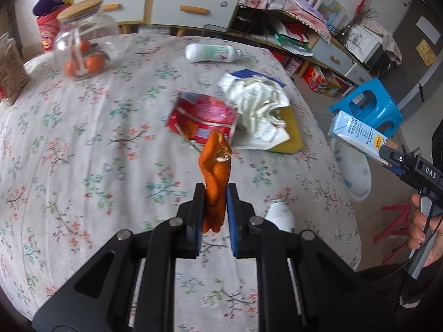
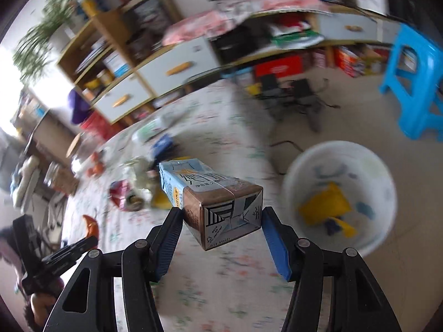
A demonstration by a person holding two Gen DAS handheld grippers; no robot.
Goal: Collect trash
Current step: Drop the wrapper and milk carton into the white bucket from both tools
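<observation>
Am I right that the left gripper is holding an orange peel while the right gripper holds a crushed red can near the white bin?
Not quite: the right gripper holds a light blue milk carton, not the can, as the right wrist view shows. The left gripper does hold the orange peel, and the white bin is close by.

Two black handheld grippers, the left gripper (image 1: 215,191) and right gripper (image 2: 221,215), carry ribbed blue-faced fingers (image 1: 232,221) on angular black linkages studded with silver pivot screws (image 1: 175,222). White "DAS" lettering marks one body; a bare-skinned hand (image 1: 423,229) and dark sleeve (image 1: 393,293) show beside it.
</observation>
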